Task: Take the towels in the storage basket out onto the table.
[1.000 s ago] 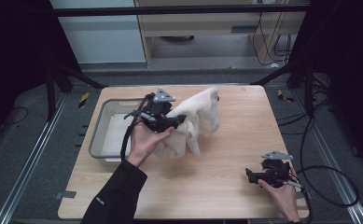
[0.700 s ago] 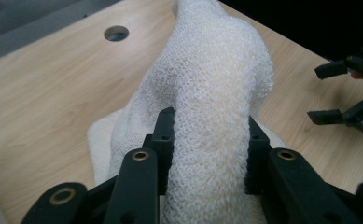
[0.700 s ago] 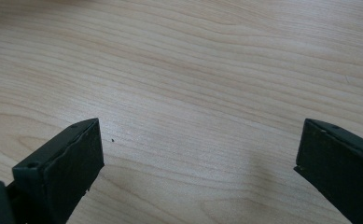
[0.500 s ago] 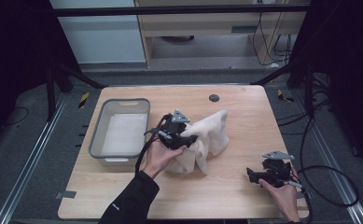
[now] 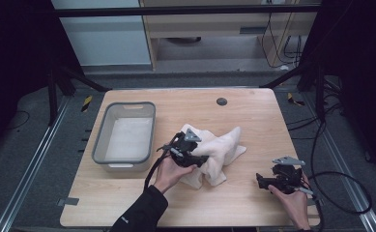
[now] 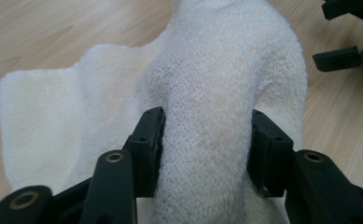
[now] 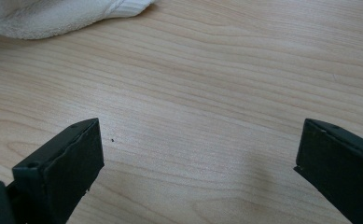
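Observation:
A cream white towel lies crumpled on the middle of the wooden table. My left gripper is shut on a thick fold of that towel, with the cloth bulging between its jaws. At the front right my right gripper hovers low over bare wood, open with nothing between its jaws. In the right gripper view, the right gripper is spread wide and a towel edge shows at the top left. The other gripper's jaws appear at the upper right of the left gripper view.
A grey plastic bin with a pale inside stands at the left of the table. A small dark round hole sits near the far edge. Black cables trail off the right side over the floor.
My left gripper has carried the towel from near the bin toward the table's middle and lowered it, so the cloth now rests in a heap. The right gripper has stayed put.

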A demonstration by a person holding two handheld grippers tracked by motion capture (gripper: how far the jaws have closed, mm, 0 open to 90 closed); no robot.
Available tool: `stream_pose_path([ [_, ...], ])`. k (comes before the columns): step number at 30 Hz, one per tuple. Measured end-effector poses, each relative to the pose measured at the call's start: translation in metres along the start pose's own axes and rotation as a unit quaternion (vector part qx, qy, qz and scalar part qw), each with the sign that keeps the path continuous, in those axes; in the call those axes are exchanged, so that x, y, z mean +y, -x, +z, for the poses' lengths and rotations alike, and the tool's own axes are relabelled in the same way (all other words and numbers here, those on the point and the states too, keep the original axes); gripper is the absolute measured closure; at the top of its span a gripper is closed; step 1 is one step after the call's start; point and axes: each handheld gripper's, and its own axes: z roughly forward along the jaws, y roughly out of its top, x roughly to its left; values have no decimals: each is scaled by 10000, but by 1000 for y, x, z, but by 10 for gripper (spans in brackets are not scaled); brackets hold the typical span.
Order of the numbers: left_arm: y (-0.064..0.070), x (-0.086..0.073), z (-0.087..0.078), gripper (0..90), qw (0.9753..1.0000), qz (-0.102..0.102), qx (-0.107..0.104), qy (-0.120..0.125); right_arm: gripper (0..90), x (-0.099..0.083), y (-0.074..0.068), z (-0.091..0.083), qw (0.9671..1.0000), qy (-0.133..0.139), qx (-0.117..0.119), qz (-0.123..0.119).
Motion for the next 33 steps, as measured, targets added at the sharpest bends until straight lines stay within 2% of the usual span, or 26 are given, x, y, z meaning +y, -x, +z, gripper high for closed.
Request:
stream_pose_path([
  [6,1,-11,6,422,10000,27,-79,-26,8,0,0,0,10000,-6,-16,-5],
  [11,2,-15,-3,297,9999,33,-119,49,8,0,0,0,10000,-7,-21,-8],
  [13,2,-15,-11,263,9999,49,-108,102,8,0,0,0,10000,0,-21,-5],
  [16,1,-16,-25,243,9995,26,-103,313,8,0,0,0,10000,3,-32,-10],
  [22,-3,-22,-59,233,9982,-17,55,592,8,0,0,0,10000,15,-30,1],
  [26,-9,-34,-76,221,9971,-52,249,714,8,0,0,-1,10000,26,-8,7],
  [33,-22,-63,-101,221,9950,-315,448,838,8,0,0,-1,10000,17,33,3],
])
